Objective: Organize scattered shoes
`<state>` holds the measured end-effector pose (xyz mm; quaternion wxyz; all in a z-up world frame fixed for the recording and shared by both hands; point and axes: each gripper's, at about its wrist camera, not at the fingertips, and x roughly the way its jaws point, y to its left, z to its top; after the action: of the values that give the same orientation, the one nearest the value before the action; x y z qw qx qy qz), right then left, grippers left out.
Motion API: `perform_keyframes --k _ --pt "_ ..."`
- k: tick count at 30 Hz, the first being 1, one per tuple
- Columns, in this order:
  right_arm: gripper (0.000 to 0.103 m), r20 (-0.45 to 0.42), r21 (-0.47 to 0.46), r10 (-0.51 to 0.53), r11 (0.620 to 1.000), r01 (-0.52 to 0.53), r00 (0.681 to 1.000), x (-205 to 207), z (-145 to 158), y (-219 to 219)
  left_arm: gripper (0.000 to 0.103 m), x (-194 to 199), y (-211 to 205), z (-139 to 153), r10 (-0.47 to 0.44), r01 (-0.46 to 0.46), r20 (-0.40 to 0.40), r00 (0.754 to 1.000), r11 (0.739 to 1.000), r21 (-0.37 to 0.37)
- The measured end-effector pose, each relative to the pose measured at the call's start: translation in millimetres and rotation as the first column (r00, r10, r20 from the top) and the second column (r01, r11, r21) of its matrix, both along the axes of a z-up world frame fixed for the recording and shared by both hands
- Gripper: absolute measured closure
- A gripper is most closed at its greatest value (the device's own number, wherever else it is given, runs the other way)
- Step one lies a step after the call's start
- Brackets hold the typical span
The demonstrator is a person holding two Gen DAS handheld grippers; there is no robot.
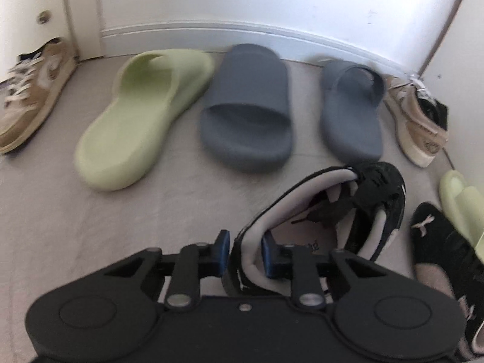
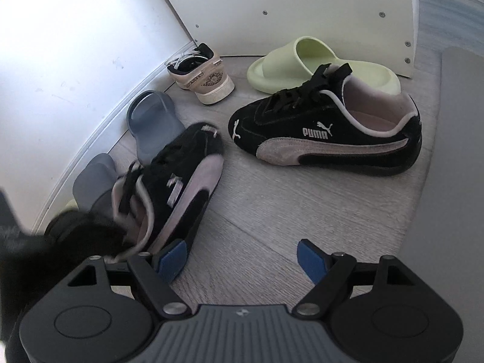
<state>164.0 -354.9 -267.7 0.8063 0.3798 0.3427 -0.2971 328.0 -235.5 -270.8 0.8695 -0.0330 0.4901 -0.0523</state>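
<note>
My left gripper [image 1: 244,254] is shut on the heel collar of a black and pink sneaker [image 1: 357,205], which hangs tilted above the floor; the same sneaker [image 2: 181,187] shows at the left of the right wrist view. Its mate [image 2: 329,133] stands on the floor ahead of my right gripper [image 2: 239,260], which is open and holds nothing. Along the wall lie a green slide [image 1: 142,112] and two grey slides [image 1: 248,106] [image 1: 351,106]. A second green slide [image 2: 320,66] lies behind the standing sneaker.
A tan sneaker [image 1: 33,90] rests at the far left by a cupboard, its mate [image 2: 202,75] in the right corner. White wall and baseboard [image 1: 242,30] run behind the row. A white cabinet panel [image 2: 302,9] closes the right side. Pale wood floor [image 2: 287,205] lies between.
</note>
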Motion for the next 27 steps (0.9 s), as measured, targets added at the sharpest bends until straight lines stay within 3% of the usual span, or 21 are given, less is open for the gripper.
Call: perform_keyframes --k 12,19,21,22,24,25,26,27 --pt "0.021 0.006 -0.040 0.019 0.999 -0.019 1.000 0.7 5.6 9.3 0.080 -55.7 140.8 6.4 0.120 -0.118 -0.003 0.993 0.980 0.162" --pt "0.021 0.012 -0.093 0.106 0.990 -0.104 0.994 6.9 14.2 25.1 0.073 -67.1 221.8 15.1 0.301 -0.299 0.005 0.954 0.946 0.122" --pt "0.021 0.017 -0.112 0.199 0.974 -0.196 0.980 14.2 17.3 36.8 0.072 -70.3 245.0 17.6 0.351 -0.349 0.006 0.936 0.931 0.110" --pt "0.021 0.022 -0.119 0.271 0.957 -0.266 0.962 19.5 18.5 44.8 0.069 -72.0 256.5 18.8 0.376 -0.374 0.006 0.927 0.922 0.104" --pt "0.021 0.022 -0.136 0.452 0.885 -0.446 0.892 34.6 19.8 66.9 0.064 -75.2 279.7 21.3 0.424 -0.423 0.006 0.906 0.902 0.092" --pt "0.021 0.021 -0.139 0.490 0.865 -0.482 0.872 37.7 19.8 72.2 0.059 -78.3 288.5 23.3 0.442 -0.441 0.008 0.897 0.894 0.085" --pt "0.021 0.013 -0.147 0.609 0.786 -0.601 0.793 48.3 18.9 89.9 0.058 -85.5 288.3 27.5 0.439 -0.439 0.017 0.898 0.896 0.075" --pt "0.021 0.002 -0.151 0.721 0.685 -0.713 0.693 58.7 17.2 108.9 0.058 -90.8 286.7 31.2 0.434 -0.435 0.028 0.901 0.898 0.070"
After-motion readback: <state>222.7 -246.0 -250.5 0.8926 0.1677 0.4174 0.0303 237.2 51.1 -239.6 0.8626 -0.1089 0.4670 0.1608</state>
